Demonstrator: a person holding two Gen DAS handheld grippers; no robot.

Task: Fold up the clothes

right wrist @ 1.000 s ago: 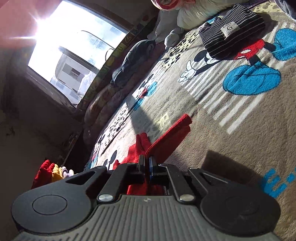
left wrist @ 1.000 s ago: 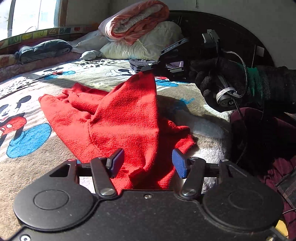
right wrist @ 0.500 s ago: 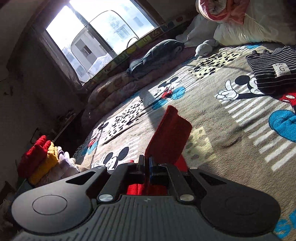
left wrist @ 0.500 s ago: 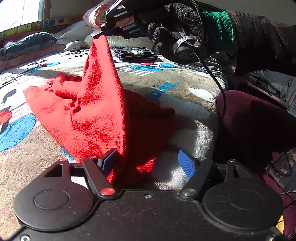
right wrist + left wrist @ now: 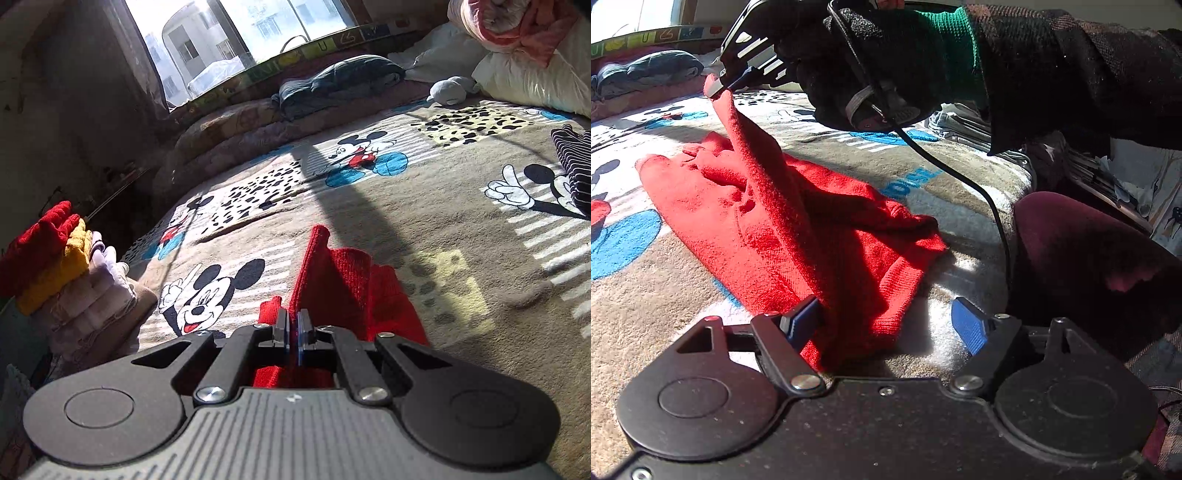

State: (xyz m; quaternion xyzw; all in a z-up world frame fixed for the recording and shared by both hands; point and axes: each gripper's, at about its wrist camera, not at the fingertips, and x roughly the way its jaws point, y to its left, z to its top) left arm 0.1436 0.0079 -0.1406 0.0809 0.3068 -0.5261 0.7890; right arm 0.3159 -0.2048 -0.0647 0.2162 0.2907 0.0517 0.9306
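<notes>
Red knitted garment (image 5: 783, 221) spread on cartoon-mouse-print fleece blanket (image 5: 639, 295) ahead of left gripper (image 5: 886, 325), near hem lying between the spread jaws. Left jaws wide apart, blue pads (image 5: 967, 328) bare on one side, cloth brushing the other pad, nothing clamped. Right gripper (image 5: 293, 328) pinched tight on a red fold, pads pressed together with fabric sandwiched between. Same gripper (image 5: 718, 86) seen high beyond left jaws, lifting a corner so a taut ridge of cloth runs down from it toward left jaws. Black-gloved hand (image 5: 857, 62) with green cuff wrapped round that gripper, black cable (image 5: 960, 177) hanging below. Beyond right jaws: rest of red cloth slumped on blanket. Far ahead of right jaws, dark blue rolled bundle (image 5: 340, 85) by window sill. Off to right of those jaws, black-and-white striped folded garment (image 5: 572, 158). Off to left, stack of red, yellow and pale folded knits (image 5: 55, 266). Dark maroon trouser leg (image 5: 1089, 251) right of left jaws.
</notes>
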